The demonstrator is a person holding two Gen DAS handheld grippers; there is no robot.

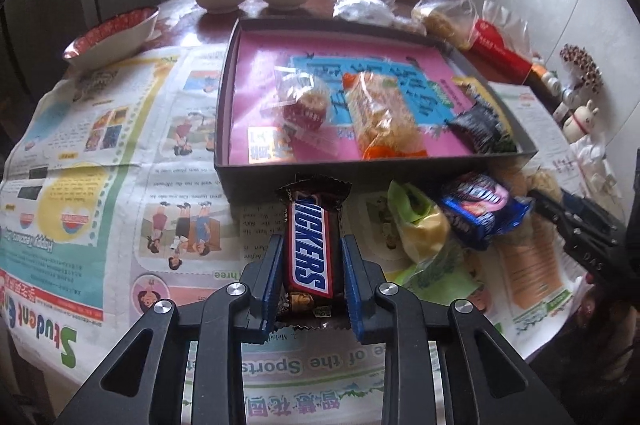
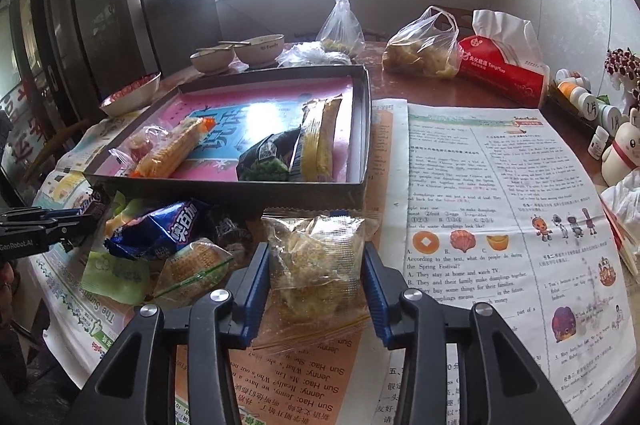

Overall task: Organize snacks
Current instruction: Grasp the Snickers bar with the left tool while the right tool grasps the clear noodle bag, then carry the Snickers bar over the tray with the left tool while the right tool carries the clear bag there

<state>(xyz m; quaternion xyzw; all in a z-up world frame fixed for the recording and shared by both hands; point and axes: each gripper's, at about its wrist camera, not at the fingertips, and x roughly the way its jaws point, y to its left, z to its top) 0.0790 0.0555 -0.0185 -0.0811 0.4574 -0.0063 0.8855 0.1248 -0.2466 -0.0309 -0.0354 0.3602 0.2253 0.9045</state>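
Gripping one snack in each gripper, just short of the dark tray on the newspaper-covered table.

Left gripper (image 1: 311,275) has its blue pads clamped on the sides of a Snickers bar (image 1: 310,245), whose far end points to 12 o'clock at the tray (image 1: 224,161). Right gripper (image 2: 316,279) is closed on a clear-wrapped crumbly snack (image 2: 316,265); the tray's near wall (image 2: 224,191) lies at 11 o'clock. Inside the tray lie an orange-ended cracker pack (image 1: 380,117), a red-cupped cake (image 1: 306,105) and a dark packet (image 1: 482,127). A blue Oreo pack (image 2: 160,227) sits loose at 9 o'clock of the right gripper.
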